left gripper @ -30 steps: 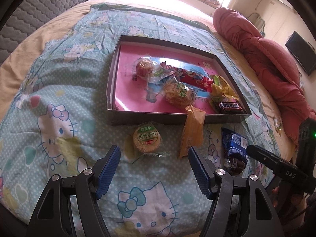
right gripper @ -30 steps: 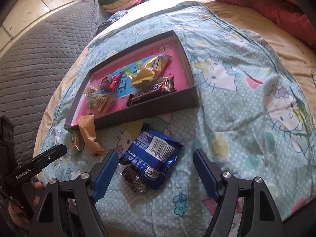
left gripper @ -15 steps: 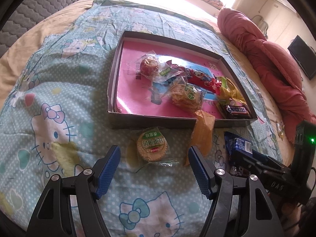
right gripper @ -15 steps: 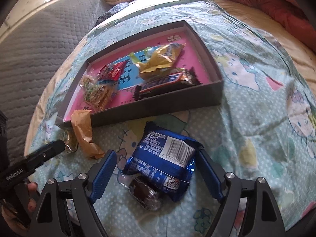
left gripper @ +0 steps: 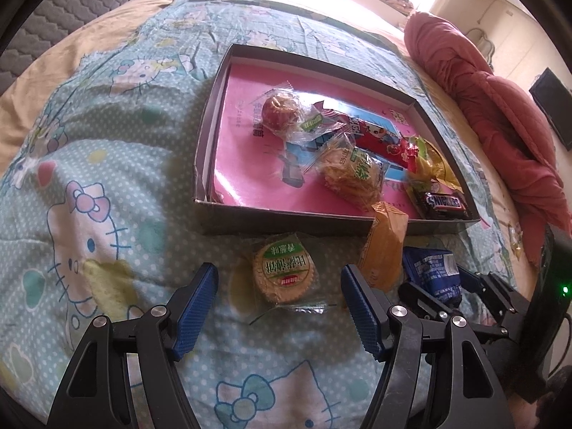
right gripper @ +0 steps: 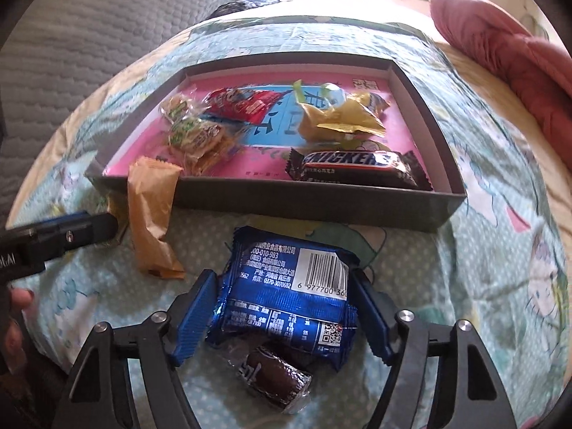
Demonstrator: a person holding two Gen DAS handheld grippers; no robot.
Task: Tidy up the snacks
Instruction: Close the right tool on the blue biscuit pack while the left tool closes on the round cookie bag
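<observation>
A grey box (left gripper: 250, 220) with a pink floor lies on the bed and holds several snacks, among them a Snickers bar (right gripper: 354, 164). In the left wrist view my left gripper (left gripper: 279, 307) is open around a round wrapped biscuit (left gripper: 284, 273) lying in front of the box. An orange packet (left gripper: 384, 246) leans on the box wall. In the right wrist view my right gripper (right gripper: 284, 316) is open, its pads either side of a blue packet (right gripper: 286, 293). A small brown wrapped candy (right gripper: 275, 375) lies just below the blue packet.
A Hello Kitty quilt (left gripper: 89, 196) covers the bed. A red blanket (left gripper: 500, 114) is heaped at the right. A grey quilted headboard (right gripper: 53, 53) stands at the left. The left gripper also shows in the right wrist view (right gripper: 71, 232).
Both grippers have moved forward and down. The biscuit now lies between the left fingers and the blue packet between the right fingers. Both stay open.
</observation>
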